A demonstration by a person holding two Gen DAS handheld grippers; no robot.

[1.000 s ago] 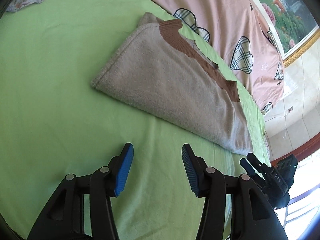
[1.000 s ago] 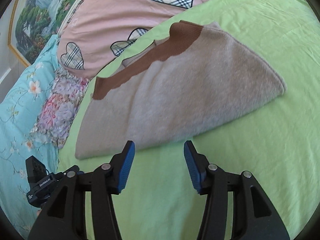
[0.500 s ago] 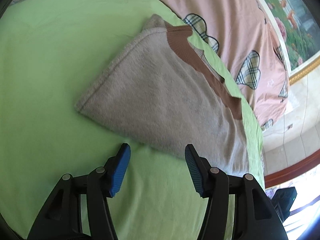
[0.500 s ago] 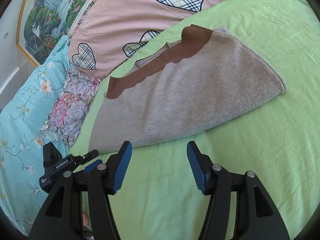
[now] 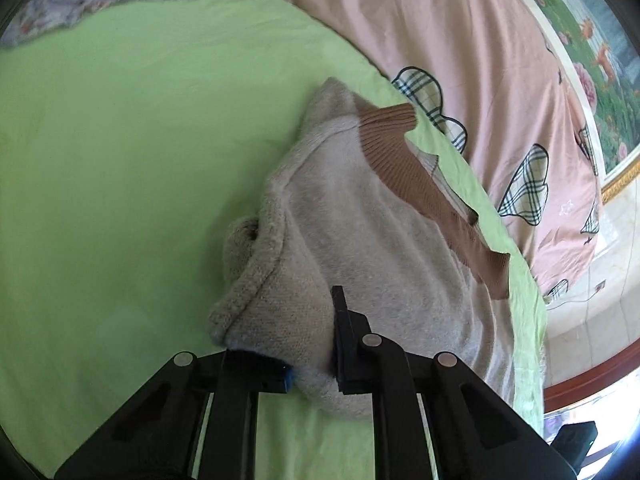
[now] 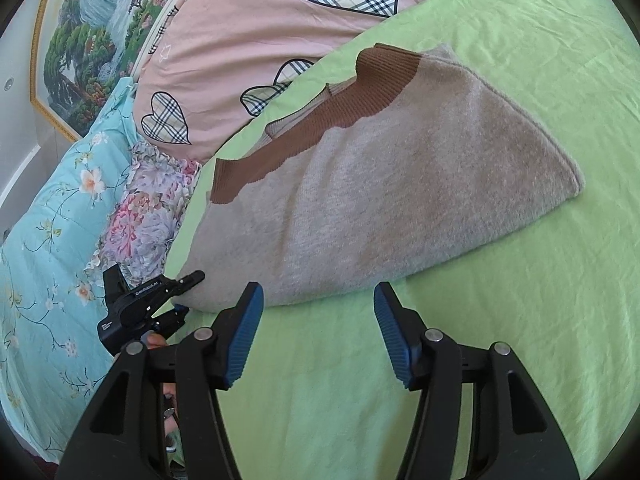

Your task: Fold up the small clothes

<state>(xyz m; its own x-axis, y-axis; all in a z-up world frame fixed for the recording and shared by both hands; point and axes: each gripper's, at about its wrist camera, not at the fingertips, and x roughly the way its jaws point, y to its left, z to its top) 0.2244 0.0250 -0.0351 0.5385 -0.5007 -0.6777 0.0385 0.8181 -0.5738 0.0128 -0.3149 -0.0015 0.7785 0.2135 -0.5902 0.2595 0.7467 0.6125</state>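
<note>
A folded beige knit sweater (image 5: 360, 240) with a brown ribbed band lies on the green bedsheet (image 5: 120, 160). My left gripper (image 5: 312, 364) is around the sweater's near corner; the fabric bunches between its jaws and the corner is lifted and curled. In the right wrist view the sweater (image 6: 400, 184) lies flat, and the left gripper (image 6: 176, 300) shows at its left corner. My right gripper (image 6: 316, 336) is open and empty just in front of the sweater's near edge.
A pink quilt with plaid hearts (image 6: 280, 12) lies behind the sweater. A floral pillow (image 6: 136, 224) and a turquoise floral cover (image 6: 48, 220) lie at the left. A framed picture (image 6: 92, 28) hangs on the wall. The bed's edge and floor (image 5: 592, 340) are at the right.
My left gripper moved forward onto the sweater's near corner and closed on it, bunching and lifting the fabric. My right gripper stayed open near the front edge.
</note>
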